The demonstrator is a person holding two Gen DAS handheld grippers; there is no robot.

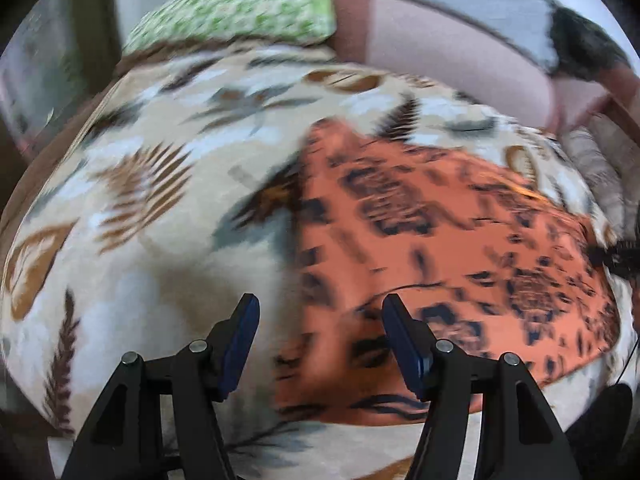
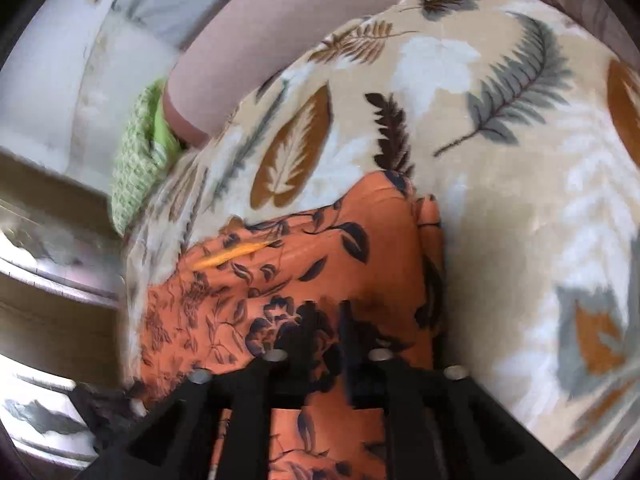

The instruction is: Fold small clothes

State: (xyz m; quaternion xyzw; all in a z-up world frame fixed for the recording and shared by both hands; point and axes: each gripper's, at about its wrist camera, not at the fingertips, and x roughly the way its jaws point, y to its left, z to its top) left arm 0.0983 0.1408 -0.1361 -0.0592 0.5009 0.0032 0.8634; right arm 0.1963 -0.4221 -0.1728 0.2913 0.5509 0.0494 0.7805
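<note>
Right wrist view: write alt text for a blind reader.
The right gripper, jaws nearly together, sits over an orange floral garment lying on a beige leaf-print blanket. A green patterned pillow sits at the blanket's far left edge.

The garment is thin, smooth orange cloth with a dark printed flower pattern and a faint sheen, creased where it lies on the blanket, which looks soft, matt and fleecy under its leaf print. The pillow is green-and-white cloth with a rough, woven-looking texture, and the bolster beside it is plain, matt pink fabric. The left gripper is matt black plastic with dark blue pads and dull metal pins, and the right gripper shows the same black plastic and metal pins.
</note>
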